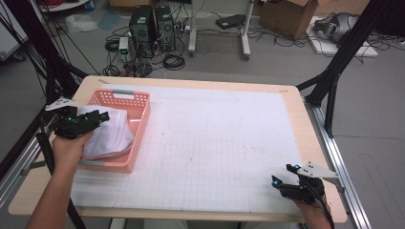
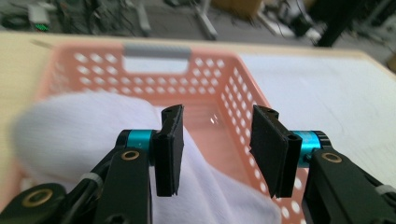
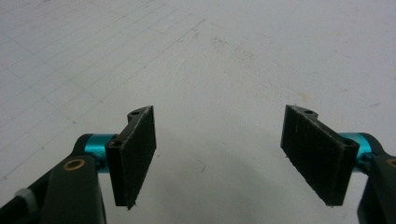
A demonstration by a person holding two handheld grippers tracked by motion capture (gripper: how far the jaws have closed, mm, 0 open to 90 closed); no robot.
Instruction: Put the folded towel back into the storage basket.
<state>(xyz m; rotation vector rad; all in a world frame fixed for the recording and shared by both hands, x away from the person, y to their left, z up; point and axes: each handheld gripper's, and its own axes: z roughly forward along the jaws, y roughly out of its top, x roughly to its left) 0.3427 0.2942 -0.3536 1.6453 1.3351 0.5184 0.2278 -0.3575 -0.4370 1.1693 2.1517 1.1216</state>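
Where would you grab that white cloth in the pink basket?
Probably the rounded fold of the white cloth that bulges above the pink basket rim, coming from above on the person's side, where the open left gripper hovers. The soft bulge gives both jaws something to pinch.

High view looked forward and down over the whole table [image 1: 200, 143] from the near side. Left gripper view sat close above the basket [image 2: 233, 93], also seen in high view. Right gripper view faced the mat [image 3: 210, 56] up close.
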